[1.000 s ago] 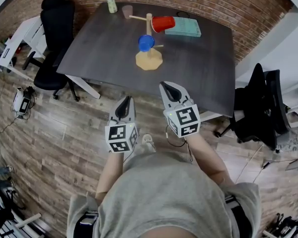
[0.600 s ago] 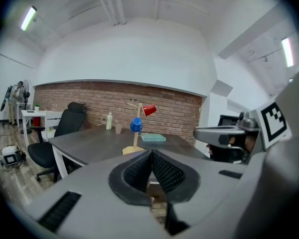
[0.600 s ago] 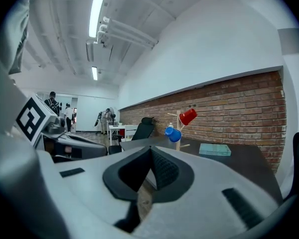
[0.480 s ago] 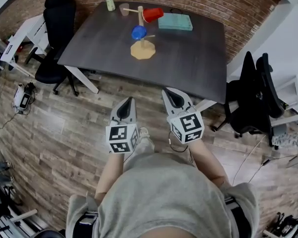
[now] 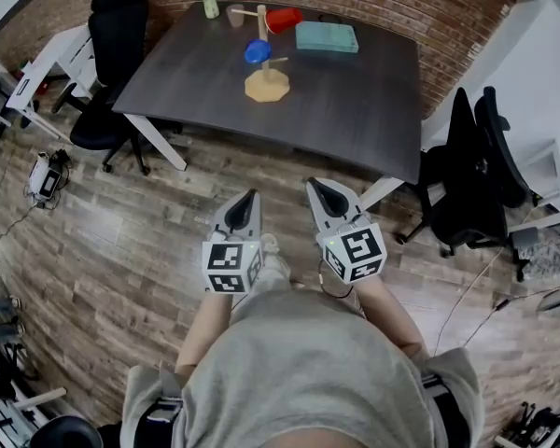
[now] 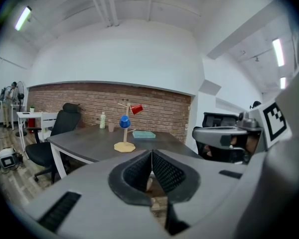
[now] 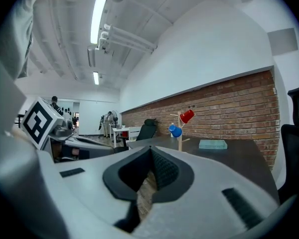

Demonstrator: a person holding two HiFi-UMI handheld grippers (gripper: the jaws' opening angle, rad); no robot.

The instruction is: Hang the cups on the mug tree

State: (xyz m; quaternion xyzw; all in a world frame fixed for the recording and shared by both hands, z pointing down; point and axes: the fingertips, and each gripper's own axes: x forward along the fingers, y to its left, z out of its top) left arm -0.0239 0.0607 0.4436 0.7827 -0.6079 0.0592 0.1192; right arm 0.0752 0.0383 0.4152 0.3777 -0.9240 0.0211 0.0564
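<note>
One bottle (image 5: pixel 209 0), one box (image 5: pixel 327 37) flank the mug tree (image 5: pixel 266 85).

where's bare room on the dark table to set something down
Bare: the dark table's near half, in front of the wooden mug tree, and right of the flat teal box. Crowded: far edge, with pale plastic bottle, brown tumbler, red cup, blue cup.

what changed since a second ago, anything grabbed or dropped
The person stepped back from the dark table, carrying the left hand-held gripper and right hand-held gripper farther from its edge, over the wood floor. Nothing taken or released; both are shut, empty. The red plastic cup and blue plastic cup stay hung on the wooden mug tree.
</note>
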